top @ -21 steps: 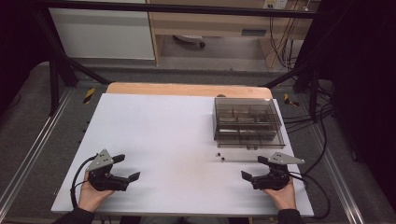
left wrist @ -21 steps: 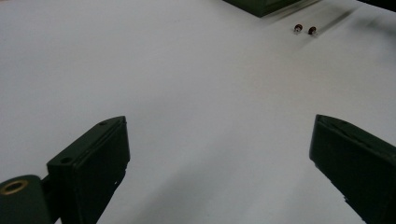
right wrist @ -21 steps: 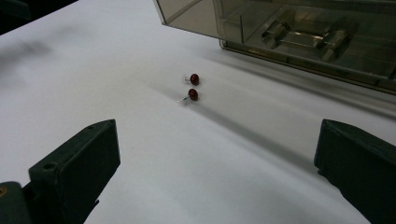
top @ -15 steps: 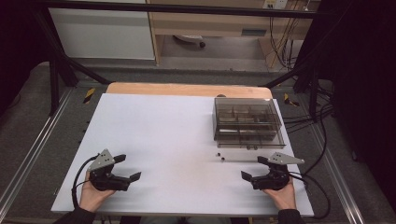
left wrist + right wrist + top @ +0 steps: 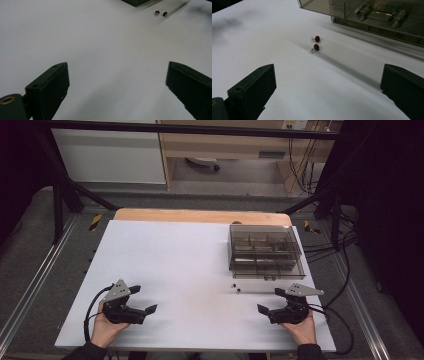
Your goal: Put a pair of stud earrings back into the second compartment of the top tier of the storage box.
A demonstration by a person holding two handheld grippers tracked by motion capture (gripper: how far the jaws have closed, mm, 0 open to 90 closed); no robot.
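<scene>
Broadly, the white counter [image 5: 180, 265] stretched ahead of both sets of tongs, which rested low over its near edge, each held in a hand. Beyond the right tongs [image 5: 273, 301], toward the far right part of the counter, sat a smoky clear plastic organiser box [image 5: 264, 251] with inner compartments; in the right gripper view its front wall [image 5: 372, 17] stood close ahead and to the right of the jaws. The left tongs [image 5: 142, 299] lay well apart from the box, jaws spread wide with nothing between them [image 5: 117, 82]. The right tongs were likewise wide and empty [image 5: 328, 82]. Smallest of all, two red beads [image 5: 316, 43] lay side by side on the counter, just ahead of the right tongs, between them and the box, and far off ahead of the left tongs [image 5: 160, 13].
</scene>
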